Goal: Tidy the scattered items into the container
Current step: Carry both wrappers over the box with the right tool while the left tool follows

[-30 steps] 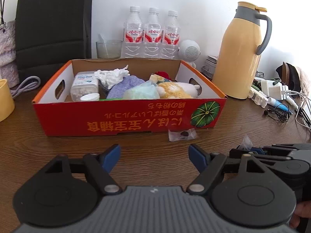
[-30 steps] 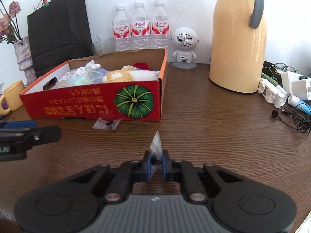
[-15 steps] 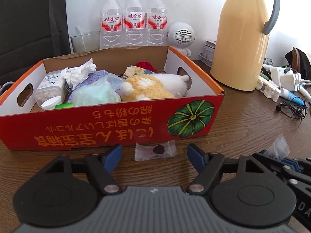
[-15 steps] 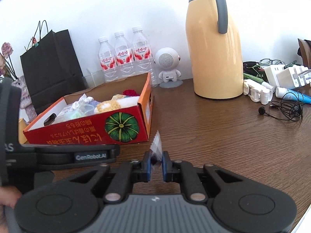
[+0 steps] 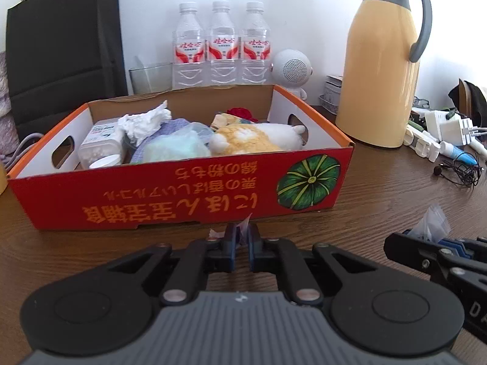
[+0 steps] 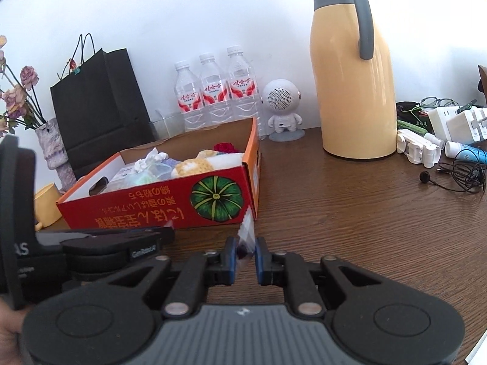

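Note:
A red cardboard box (image 5: pixel 182 188) with a green pumpkin print stands on the wooden table, holding a plush toy, crumpled tissue, a pill bottle and cloths. My left gripper (image 5: pixel 240 235) is shut on a small clear wrapped candy (image 5: pixel 245 223) just in front of the box's front wall. My right gripper (image 6: pixel 245 251) is shut on a second clear plastic packet (image 6: pixel 247 228), right of the box's front corner (image 6: pixel 249 182). The right gripper also shows at the lower right of the left wrist view (image 5: pixel 426 240).
A tall yellow thermos jug (image 5: pixel 383 60) stands right of the box. Three water bottles (image 5: pixel 222 45), a glass and a small white robot speaker (image 5: pixel 292 70) stand behind it. Chargers, cables and earphones (image 5: pixel 456 170) lie at far right. A black bag (image 5: pixel 61 45) stands back left.
My left gripper has closed on the wrapped candy that lay in front of the box. My right gripper, still holding its packet, has swung to the right and risen a little.

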